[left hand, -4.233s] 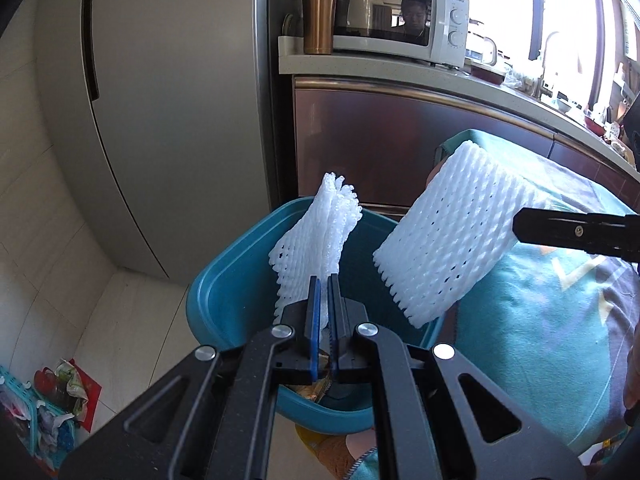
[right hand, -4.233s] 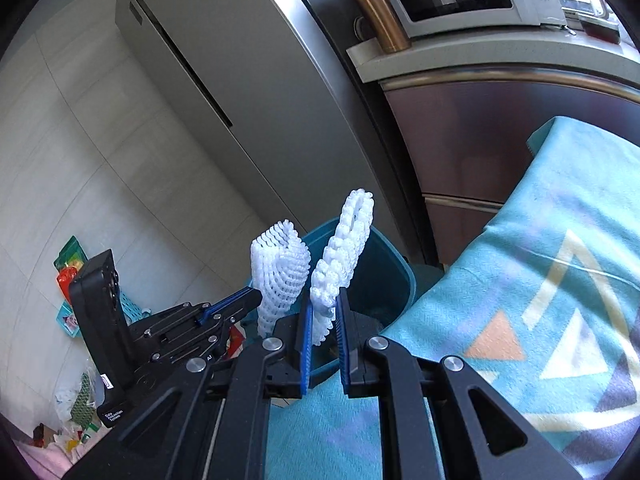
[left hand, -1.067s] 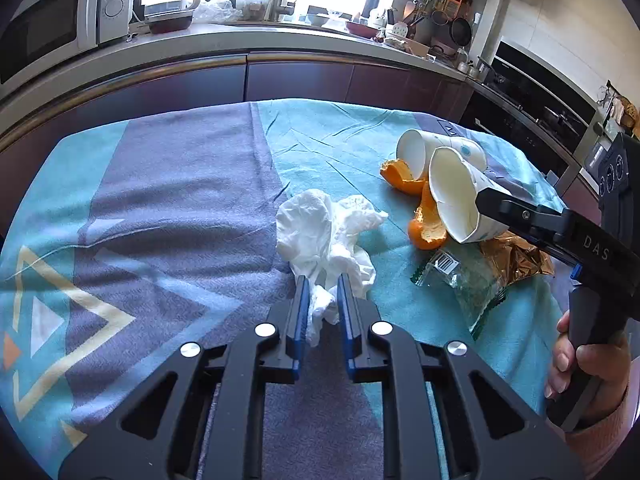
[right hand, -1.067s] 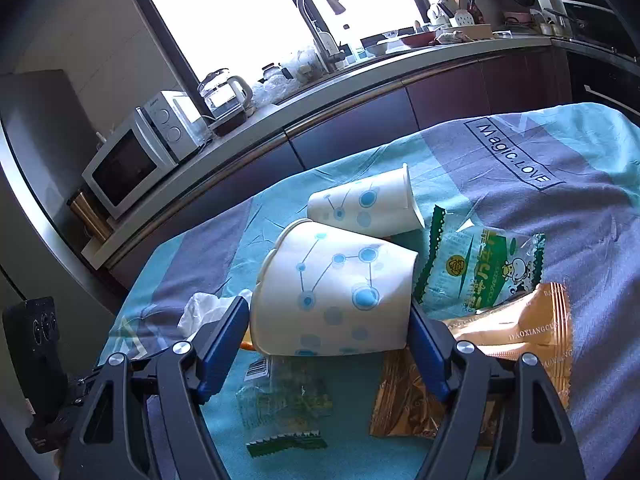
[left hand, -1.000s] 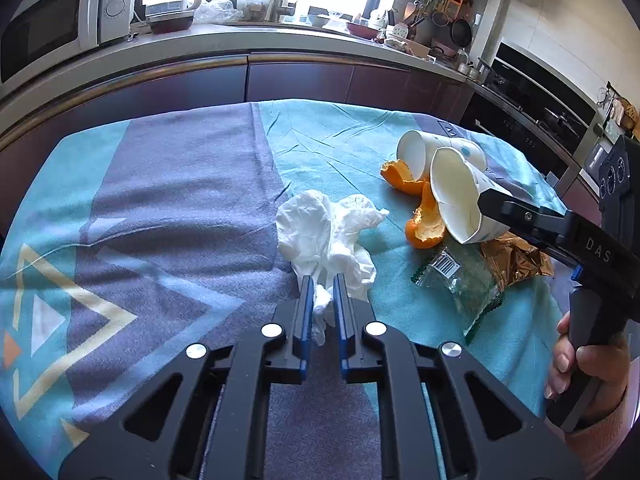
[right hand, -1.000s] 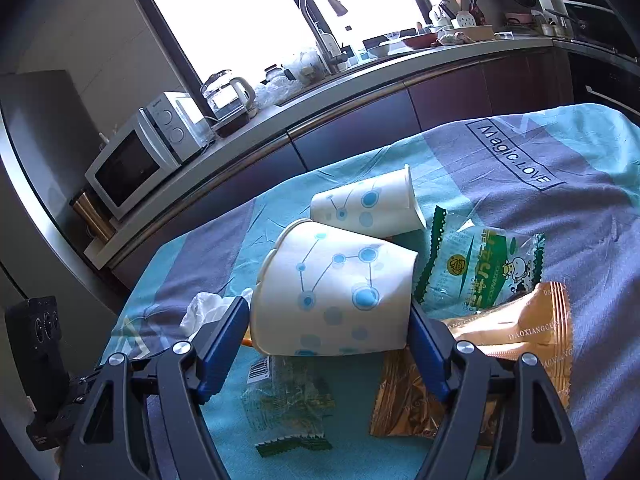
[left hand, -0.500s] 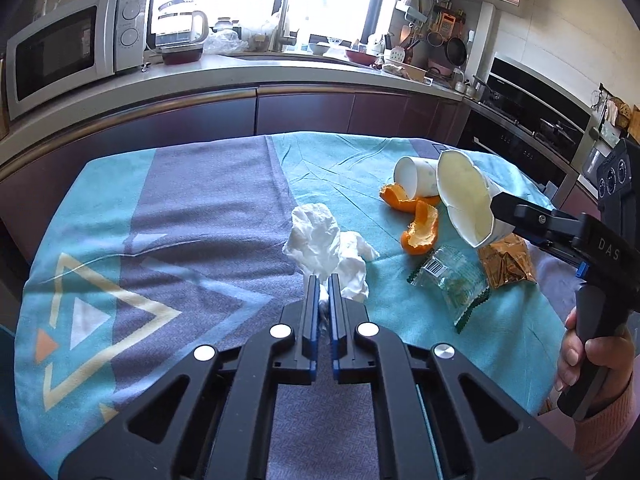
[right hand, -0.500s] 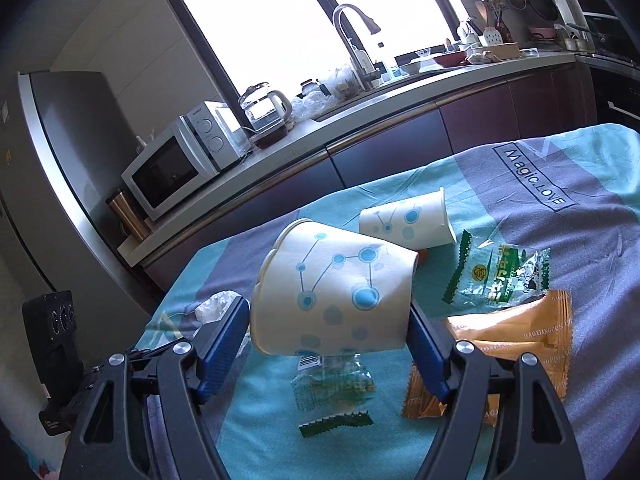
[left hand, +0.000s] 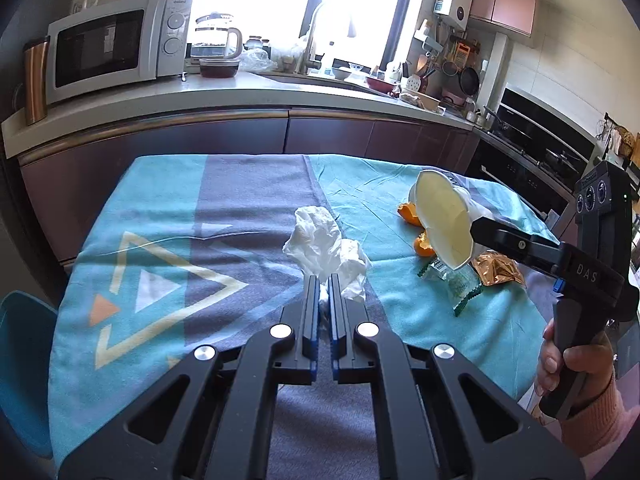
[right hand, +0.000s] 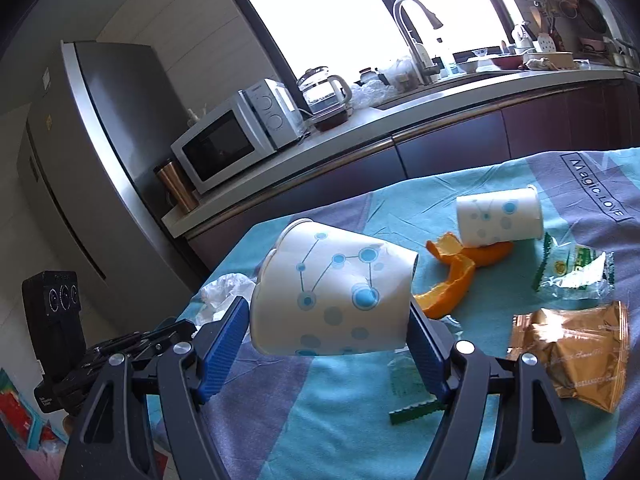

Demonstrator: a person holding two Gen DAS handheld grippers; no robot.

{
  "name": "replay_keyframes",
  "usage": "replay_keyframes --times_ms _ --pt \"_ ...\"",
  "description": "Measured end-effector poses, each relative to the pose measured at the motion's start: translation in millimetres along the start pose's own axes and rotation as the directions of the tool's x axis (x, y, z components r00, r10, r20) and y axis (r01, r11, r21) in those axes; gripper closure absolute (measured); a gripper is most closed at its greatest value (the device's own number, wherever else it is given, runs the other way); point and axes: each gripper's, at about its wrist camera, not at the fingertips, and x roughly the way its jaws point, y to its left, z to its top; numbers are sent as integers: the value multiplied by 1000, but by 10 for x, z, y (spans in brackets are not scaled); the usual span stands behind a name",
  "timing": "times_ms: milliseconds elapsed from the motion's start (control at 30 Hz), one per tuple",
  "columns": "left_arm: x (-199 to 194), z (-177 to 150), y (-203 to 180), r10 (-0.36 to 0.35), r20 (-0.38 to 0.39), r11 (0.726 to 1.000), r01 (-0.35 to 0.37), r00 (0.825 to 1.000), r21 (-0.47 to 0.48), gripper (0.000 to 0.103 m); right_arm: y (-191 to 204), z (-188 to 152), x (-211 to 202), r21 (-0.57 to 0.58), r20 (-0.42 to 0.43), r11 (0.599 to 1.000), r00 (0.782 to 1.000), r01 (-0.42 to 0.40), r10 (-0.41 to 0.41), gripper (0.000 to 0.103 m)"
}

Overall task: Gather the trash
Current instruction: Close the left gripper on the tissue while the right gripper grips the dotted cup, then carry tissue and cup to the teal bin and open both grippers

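Both tools now carry trash off the table: my left tool, just pinched together on the crumpled tissue, and my right tool, clamping a paper cup, ready for binning.

Blue bin cut off at frame edge; clear wrapper partly behind gripper.

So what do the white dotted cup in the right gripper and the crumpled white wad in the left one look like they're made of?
White blue-dotted cup: likely matte paper; its rolled rim is dented. Crumpled white wad: probably tissue or thin paper, soft irregular creases, no shine.
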Motion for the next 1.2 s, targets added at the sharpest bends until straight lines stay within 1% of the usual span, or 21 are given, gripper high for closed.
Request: replay_keyframes --times_ms 133,367,600,800,967,1067,1200 --pt "-203 -38 144 20 20 1000 -19 1000 -18 98 173 -26 72 -26 -23 999 999 -38 38 29" --pt "-468 -161 389 51 32 996 -48 998 -71 98 447 -87 214 -64 -70 992 992 -105 101 29" --pt "-747 -260 602 91 57 990 -85 994 -110 98 734 -164 365 -102 -123 980 980 -171 158 29" --pt "-1018 -386 781 144 80 981 -132 986 -141 98 1001 -217 509 -135 -167 966 966 -221 198 29" --pt "-1255 -463 966 196 98 968 -177 976 -177 98 1238 -269 635 -158 -207 950 950 -268 233 29" --pt "-1410 -508 1108 233 111 957 -207 966 -202 98 1388 -288 720 -174 -234 938 938 -301 257 29" --pt "-1595 -562 1313 289 122 936 -254 949 -246 98 1588 -298 846 -194 -269 920 920 -342 285 29"
